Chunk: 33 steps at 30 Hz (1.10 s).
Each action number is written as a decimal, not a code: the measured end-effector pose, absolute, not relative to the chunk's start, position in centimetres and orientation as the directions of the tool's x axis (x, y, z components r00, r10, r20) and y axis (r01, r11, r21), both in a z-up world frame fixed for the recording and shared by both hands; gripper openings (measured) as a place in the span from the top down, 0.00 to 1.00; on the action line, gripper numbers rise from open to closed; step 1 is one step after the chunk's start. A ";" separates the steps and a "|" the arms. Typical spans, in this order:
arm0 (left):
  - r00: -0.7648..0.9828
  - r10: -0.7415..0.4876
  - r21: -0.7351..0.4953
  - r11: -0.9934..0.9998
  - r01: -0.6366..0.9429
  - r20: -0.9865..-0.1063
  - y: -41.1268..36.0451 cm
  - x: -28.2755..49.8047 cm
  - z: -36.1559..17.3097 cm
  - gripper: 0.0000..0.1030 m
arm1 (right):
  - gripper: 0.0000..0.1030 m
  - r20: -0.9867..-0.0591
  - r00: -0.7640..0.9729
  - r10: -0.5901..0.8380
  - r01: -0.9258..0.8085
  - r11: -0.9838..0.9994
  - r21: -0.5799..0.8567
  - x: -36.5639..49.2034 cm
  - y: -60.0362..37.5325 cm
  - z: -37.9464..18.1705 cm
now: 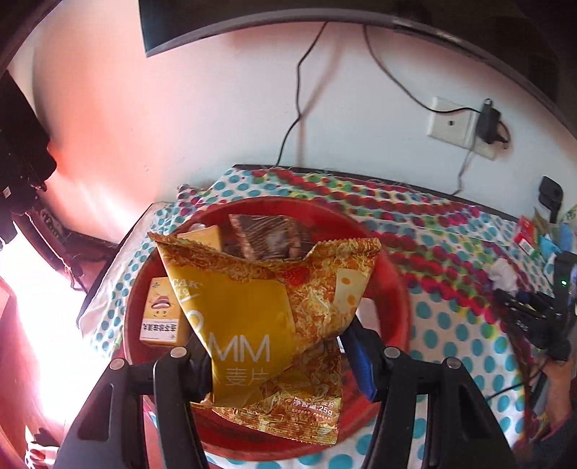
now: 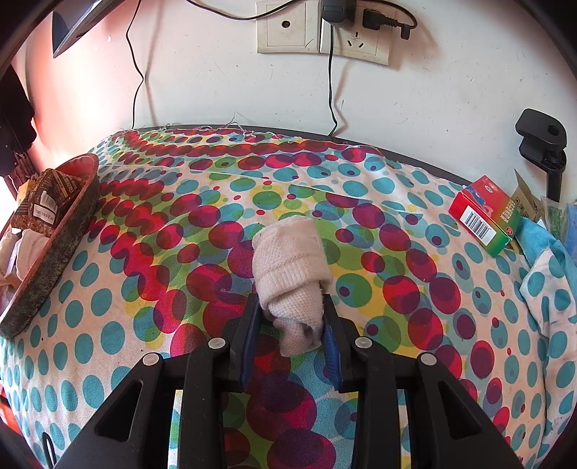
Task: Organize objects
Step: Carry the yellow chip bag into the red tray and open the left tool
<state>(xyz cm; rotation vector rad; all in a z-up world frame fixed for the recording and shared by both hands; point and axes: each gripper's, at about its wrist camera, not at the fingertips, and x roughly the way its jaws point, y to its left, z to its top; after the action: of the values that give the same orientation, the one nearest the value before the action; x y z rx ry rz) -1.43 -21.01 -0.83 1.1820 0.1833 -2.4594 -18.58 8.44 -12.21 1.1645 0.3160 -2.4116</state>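
Observation:
My left gripper (image 1: 277, 346) stands wide over a red bowl (image 1: 393, 288). A yellow cereal packet (image 1: 259, 306) hangs between its fingers above the bowl; whether the pads press it I cannot tell. The bowl holds a second yellow packet (image 1: 303, 407), a small yellow box (image 1: 160, 314) and a brown striped packet (image 1: 267, 238). My right gripper (image 2: 292, 321) is shut on a rolled beige sock (image 2: 292, 267), just above the dotted cloth (image 2: 173, 231). The bowl also shows at the left edge of the right wrist view (image 2: 54, 245).
A red and green box (image 2: 485, 214) lies at the right of the table, beside blue cloth and packets. A black clamp (image 2: 541, 140) stands at the far right. Wall sockets (image 2: 324, 32) with plugs and hanging cables are behind the table. A monitor edge (image 1: 252, 21) hangs above.

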 end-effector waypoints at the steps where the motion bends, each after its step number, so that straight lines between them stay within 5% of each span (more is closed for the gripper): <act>1: -0.553 -0.306 0.063 -0.908 0.414 -0.775 -21.5 -1.5 -1.1 0.41 | 0.70 -0.785 -0.548 -0.289 0.481 -0.877 -0.014 -18.6 8.4 -12.2; 33: -0.501 -0.318 0.067 -0.887 0.456 -0.805 -27.6 -8.7 -5.8 0.35 | 0.70 -0.785 -0.548 -0.288 0.482 -0.876 -0.015 -18.5 8.4 -12.2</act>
<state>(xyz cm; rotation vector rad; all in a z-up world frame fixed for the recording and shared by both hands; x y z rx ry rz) -8.72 -27.61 -5.83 1.2309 0.2132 -2.3811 -18.53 8.41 -12.21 1.1640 0.3186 -2.4114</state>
